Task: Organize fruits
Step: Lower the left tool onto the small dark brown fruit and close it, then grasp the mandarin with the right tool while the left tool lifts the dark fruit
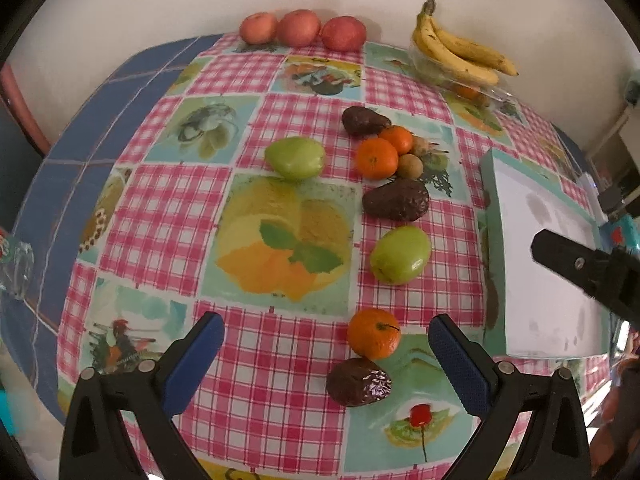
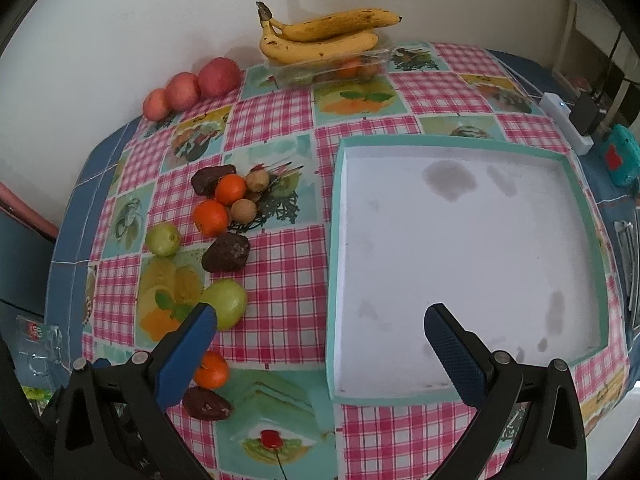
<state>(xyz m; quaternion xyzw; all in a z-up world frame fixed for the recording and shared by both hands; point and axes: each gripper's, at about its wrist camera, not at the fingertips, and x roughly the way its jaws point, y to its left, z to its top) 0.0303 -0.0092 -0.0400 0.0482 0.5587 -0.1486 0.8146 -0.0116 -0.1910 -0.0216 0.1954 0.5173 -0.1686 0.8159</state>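
Fruit lies loose on the worktop (image 1: 168, 208), which wears a pink-checked cloth with printed fruit panels. Nearest the left claw (image 1: 326, 356) sit a dark wrinkled avocado (image 1: 358, 382) and, touching it on the far side, a mandarin (image 1: 373, 333); both lie between the spread blue fingers (image 1: 196, 360), which grip nothing. Further off are a glossy green fruit (image 1: 400, 255), a second avocado (image 1: 396, 200), and a tight cluster of two mandarins (image 1: 377, 159), two small brown kiwis (image 1: 410, 166) and a third avocado (image 1: 364, 121). Another green fruit (image 1: 295, 158) sits apart to the left. Against the wall stand three red apples (image 1: 301, 28) in a row and a bunch of speckled bananas (image 1: 460, 50) resting on a clear plastic punnet (image 1: 476, 88).

The right claw (image 2: 320, 340) is likewise spread wide and holds nothing, hovering over the near left edge of a shallow white tray (image 2: 452, 240) with a teal rim. Only this view shows the tray whole: bare inside, with grey stains on its floor. It also shows orange fruit inside the punnet, a white box (image 2: 566, 120) with a black plug at the far right, and a teal object (image 2: 620, 156) beside it. The left wrist view alone shows the other claw's black finger reaching over the tray from the right, and a clear glass (image 1: 16, 268) at the left edge.
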